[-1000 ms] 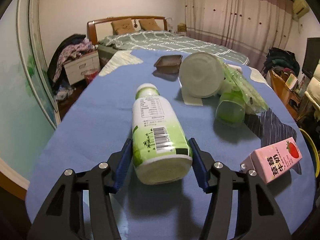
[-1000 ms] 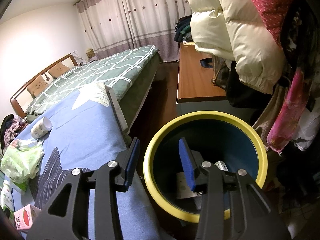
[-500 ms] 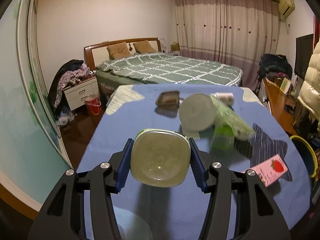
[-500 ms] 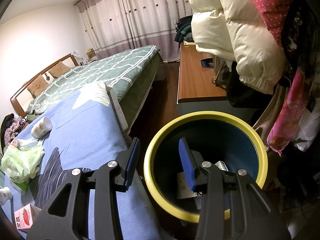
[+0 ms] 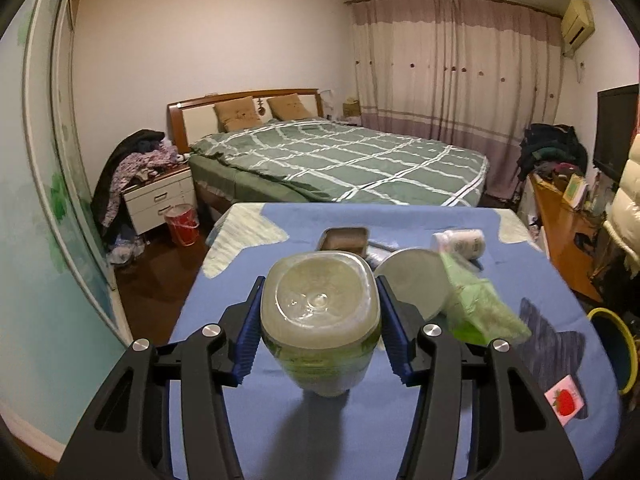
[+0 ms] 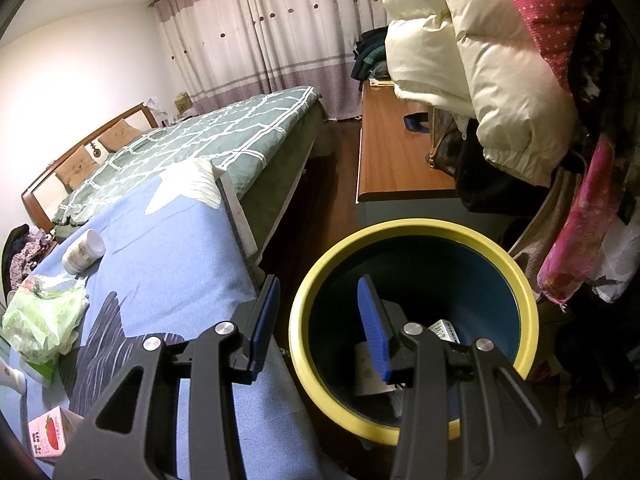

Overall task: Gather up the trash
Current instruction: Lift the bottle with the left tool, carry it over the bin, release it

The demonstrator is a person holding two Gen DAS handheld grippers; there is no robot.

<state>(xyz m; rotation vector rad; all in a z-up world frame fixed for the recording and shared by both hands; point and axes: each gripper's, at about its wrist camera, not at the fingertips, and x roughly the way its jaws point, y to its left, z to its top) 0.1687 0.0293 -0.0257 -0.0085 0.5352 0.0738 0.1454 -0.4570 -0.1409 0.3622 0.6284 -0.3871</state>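
In the left wrist view, the blue pads [image 5: 246, 334] of the left gripper [image 5: 320, 328] pinch a green-labelled plastic bottle [image 5: 320, 312] at lower centre; its base faces the camera and it hangs clear of the blue tablecloth [image 5: 460, 432], its shadow lying below it. In the right wrist view, the right gripper [image 6: 318, 320] has its fingers spread and holds nothing, poised at lower centre over the near rim of the yellow-rimmed bin [image 6: 516, 280].

A judgement of progress: the bin already holds a small carton and what looks like paper, though its dark interior is hard to read, so some trash is collected. The bottle is lifted but not yet dropped; the bin shows at the right edge of the left wrist view [image 5: 624, 344], well apart from it.

Much is left on the table: a pink strawberry milk carton [image 5: 564, 400] at lower right, a green plastic bag [image 5: 480, 308] and a white round lid [image 5: 412, 280] right of centre, a white jar [image 5: 460, 240] on its side and a brown tray [image 5: 344, 239] farther up.
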